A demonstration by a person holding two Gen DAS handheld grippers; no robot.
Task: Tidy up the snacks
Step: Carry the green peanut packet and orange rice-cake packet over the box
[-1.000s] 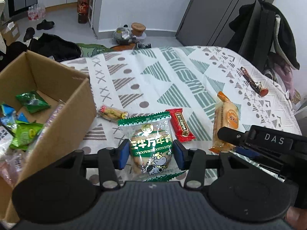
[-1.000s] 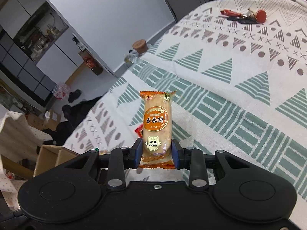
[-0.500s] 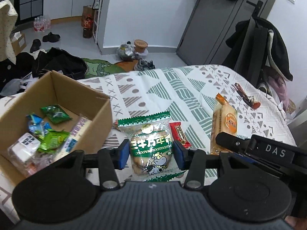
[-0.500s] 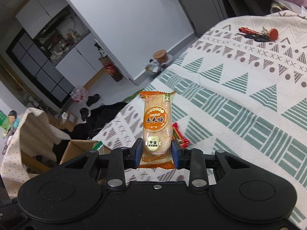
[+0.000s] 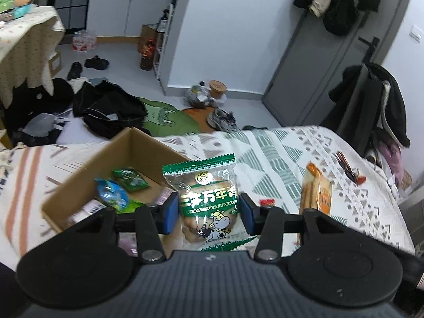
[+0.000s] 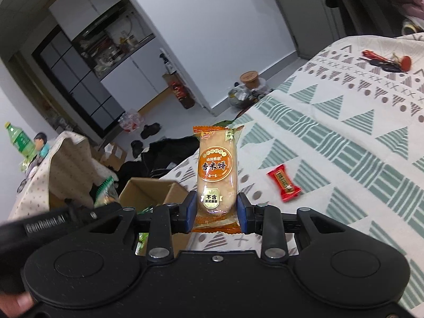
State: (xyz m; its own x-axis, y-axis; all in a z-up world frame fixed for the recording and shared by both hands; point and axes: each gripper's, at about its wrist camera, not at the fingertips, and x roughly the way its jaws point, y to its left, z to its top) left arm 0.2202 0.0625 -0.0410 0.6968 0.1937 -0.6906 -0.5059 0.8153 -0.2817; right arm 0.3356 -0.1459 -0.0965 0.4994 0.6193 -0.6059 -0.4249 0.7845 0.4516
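My left gripper point(image 5: 209, 213) is shut on a green-and-clear snack packet point(image 5: 205, 193) with a cow drawing, held up above the right edge of an open cardboard box point(image 5: 127, 148). Several green and blue snack packs point(image 5: 119, 188) lie inside the box. My right gripper point(image 6: 216, 212) is shut on an orange rice-cracker packet point(image 6: 216, 169), standing upright; the same orange packet point(image 5: 318, 189) shows to the right in the left wrist view. A small red candy point(image 6: 284, 182) lies on the patterned tablecloth point(image 6: 344, 137). The box point(image 6: 148, 188) sits low left in the right wrist view.
A bunch of red keys point(image 6: 384, 61) lies at the far right of the table. Beyond the table edge the floor holds black bags point(image 5: 111, 111), shoes point(image 5: 96, 62) and a green mat. A chair with dark coats point(image 5: 371, 106) stands at the far right.
Both grippers have risen and swung left toward the box, each keeping its packet. The green packet now hangs over the box's right edge; the red candy stays on the cloth.
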